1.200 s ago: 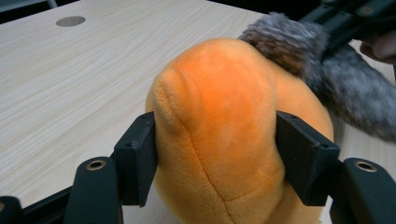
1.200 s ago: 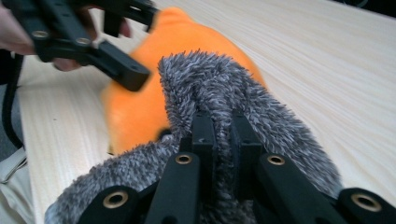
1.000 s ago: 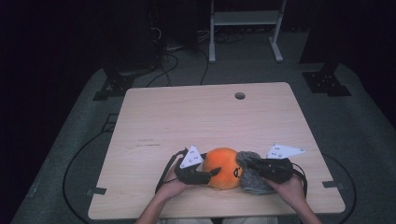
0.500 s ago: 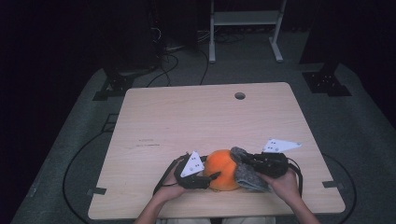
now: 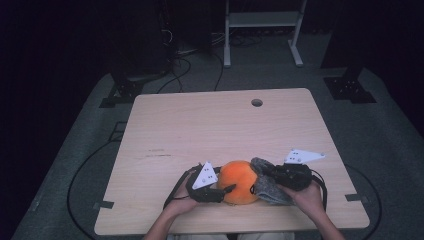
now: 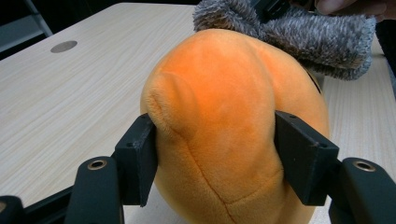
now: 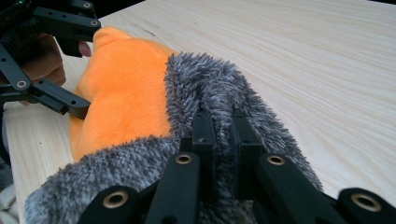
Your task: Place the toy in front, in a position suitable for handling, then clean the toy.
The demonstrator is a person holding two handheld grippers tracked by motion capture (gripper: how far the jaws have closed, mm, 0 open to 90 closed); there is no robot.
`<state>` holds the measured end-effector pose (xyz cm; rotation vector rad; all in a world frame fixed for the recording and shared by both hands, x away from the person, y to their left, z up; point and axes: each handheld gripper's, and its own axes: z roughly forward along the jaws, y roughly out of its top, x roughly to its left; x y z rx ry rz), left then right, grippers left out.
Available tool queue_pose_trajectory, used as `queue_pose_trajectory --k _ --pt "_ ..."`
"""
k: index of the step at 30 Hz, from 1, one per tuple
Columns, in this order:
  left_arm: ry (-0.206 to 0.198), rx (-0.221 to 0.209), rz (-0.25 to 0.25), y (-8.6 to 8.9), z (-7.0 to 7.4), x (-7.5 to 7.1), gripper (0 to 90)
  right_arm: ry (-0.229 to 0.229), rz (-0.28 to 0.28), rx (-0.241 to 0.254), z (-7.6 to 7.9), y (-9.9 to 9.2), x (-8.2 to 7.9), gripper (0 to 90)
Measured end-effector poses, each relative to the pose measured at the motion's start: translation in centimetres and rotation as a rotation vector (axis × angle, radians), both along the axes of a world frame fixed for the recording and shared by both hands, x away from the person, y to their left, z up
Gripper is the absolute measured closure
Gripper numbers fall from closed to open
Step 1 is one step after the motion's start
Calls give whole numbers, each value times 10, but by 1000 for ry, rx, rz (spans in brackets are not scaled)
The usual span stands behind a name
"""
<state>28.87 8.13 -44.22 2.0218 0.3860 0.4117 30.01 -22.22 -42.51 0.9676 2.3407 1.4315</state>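
Orange plush (image 5: 239,181) sat at table's (image 5: 210,125) near edge, L gripper (image 5: 216,189) clamped on its left side. R gripper (image 5: 262,181) pinched grey fuzzy cover (image 5: 270,189) — only partly over plush; most of pulling-over seemingly left.

Orange plush (image 6: 224,116) – smooth velour; grey cloth (image 7: 219,88) – shaggy fleece; table (image 5: 210,125) – matt pale wood.

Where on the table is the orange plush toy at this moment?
In the high view the orange plush toy sits near the table's front edge, between the left gripper and the grey furry cloth.
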Motion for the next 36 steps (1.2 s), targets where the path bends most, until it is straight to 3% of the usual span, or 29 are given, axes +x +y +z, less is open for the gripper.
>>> queue_pose_trajectory --k 8,10,11,15,24,30,34,35,36 --pt "-2 8 -3 -1 0 0 346 -14 10 12 3 1 -5 822" --pt "-3 6 -5 -1 0 0 345 -24 26 28 9 5 -8 822" --pt "-3 5 -8 -1 0 0 345 -46 60 45 14 13 -11 822" --pt "0 14 -3 0 -1 0 346 -84 90 23 19 29 -13 822" --pt "-13 7 4 -2 1 -2 352 -26 44 31 8 12 -4 822" --pt "-13 -6 40 -1 3 -1 391 14 -23 -2 2 -5 -2 822" --pt "33 -38 95 1 0 4 399 0 -19 41 7 -4 -4 822" --pt "65 -57 124 2 -2 8 399 -17 9 62 11 3 -7 822" --pt "65 -57 124 2 -2 8 398 -17 9 62 11 3 -7 822"
